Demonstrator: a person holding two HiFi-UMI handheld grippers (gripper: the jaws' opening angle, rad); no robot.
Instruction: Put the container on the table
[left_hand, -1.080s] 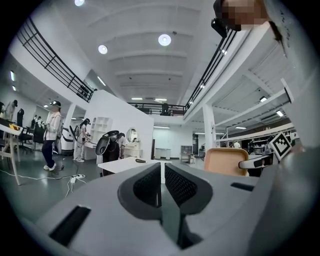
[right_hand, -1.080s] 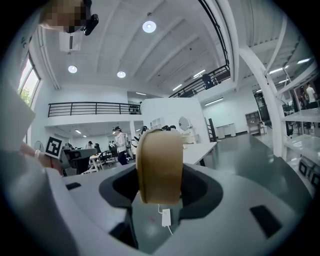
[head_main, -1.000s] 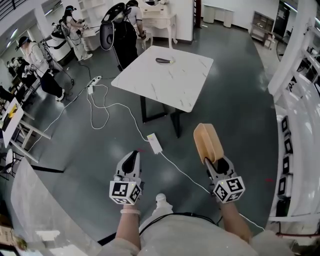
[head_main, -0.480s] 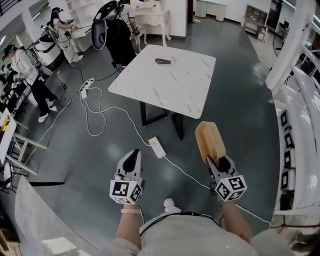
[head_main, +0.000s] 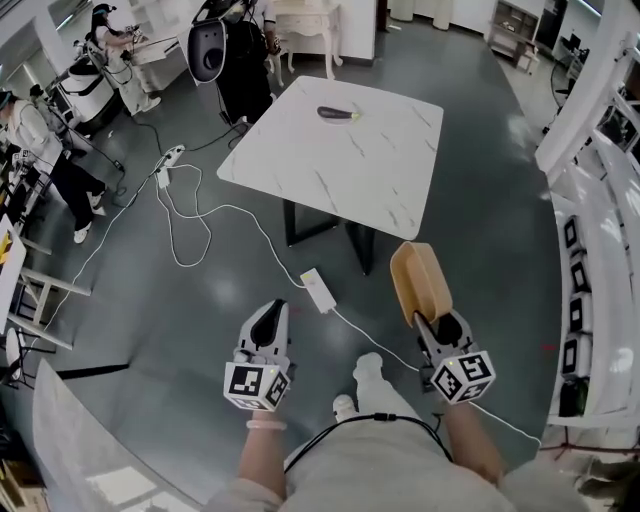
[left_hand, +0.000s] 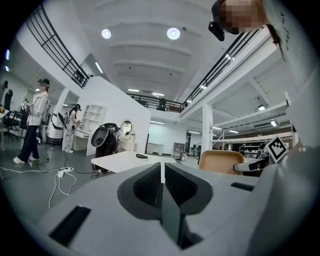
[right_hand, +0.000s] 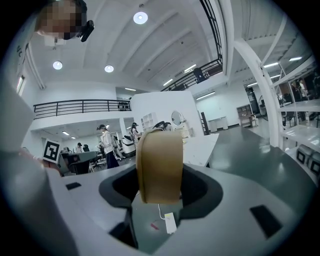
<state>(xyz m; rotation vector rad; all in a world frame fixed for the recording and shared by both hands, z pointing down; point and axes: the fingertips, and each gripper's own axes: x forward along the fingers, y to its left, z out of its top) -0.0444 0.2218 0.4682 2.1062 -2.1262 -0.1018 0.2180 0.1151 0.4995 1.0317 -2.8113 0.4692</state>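
**Both hands held out ahead, container in the right tongs, table not yet reached**

At about ten o'clock from the person, far across the grey floor, other people (head_main: 62, 140) stand among equipment. A white cable (head_main: 215, 212) loops over the floor to a power strip (head_main: 316, 290).

The left hand (head_main: 262, 432) is held out in front of the body with the forearm straight. Its gripper, the left gripper (head_main: 268, 312), points level toward twelve o'clock, with the marker cube on its back end. Its jaws are drawn narrow, almost together, with nothing between them.

Dead ahead at twelve o'clock stands the white marble-patterned table (head_main: 340, 175). It is well apart from both grippers. A small dark object (head_main: 336, 113) lies near its far edge.

The right forearm reaches forward in the same way, level with the left. The right gripper (head_main: 440, 322) has its jaws clamped on the near end of the tan container (head_main: 418, 282). The container stands on edge and sticks out beyond the jaws toward twelve o'clock, in the air above the floor. At three o'clock white shelving (head_main: 590, 260) runs along the side.
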